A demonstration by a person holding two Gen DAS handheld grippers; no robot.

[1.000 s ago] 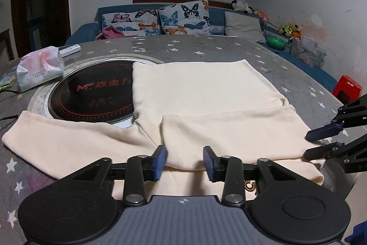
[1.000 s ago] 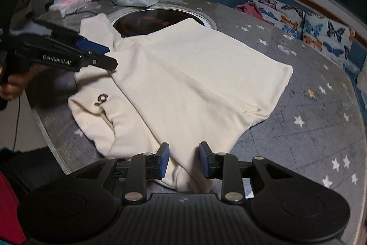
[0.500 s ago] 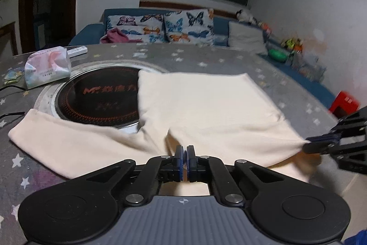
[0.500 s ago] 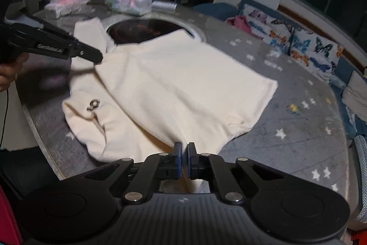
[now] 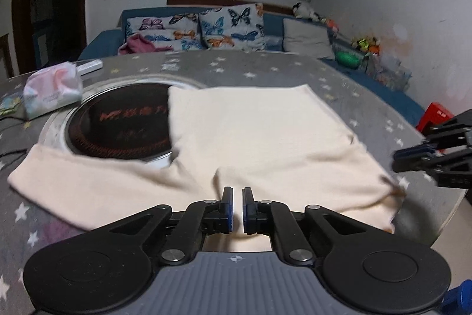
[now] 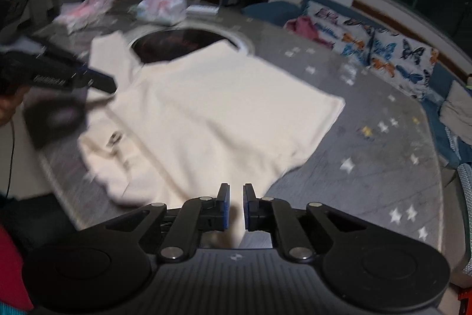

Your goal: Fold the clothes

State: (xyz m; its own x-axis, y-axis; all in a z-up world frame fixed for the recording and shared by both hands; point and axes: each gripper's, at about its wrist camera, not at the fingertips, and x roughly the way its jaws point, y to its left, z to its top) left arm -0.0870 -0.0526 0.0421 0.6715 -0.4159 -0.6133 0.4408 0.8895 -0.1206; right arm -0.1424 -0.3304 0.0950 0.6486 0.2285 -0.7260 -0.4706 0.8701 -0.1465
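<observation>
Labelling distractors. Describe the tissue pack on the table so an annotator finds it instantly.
Start at the round grey star-print table and find the dark circular cooktop set into it. The tissue pack lies just beyond its rim, opposite the cream garment: a soft white-and-pink plastic pack beside a flat white remote.

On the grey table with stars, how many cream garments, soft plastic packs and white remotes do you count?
cream garment: 1
soft plastic packs: 2
white remote: 1
Total: 4
</observation>
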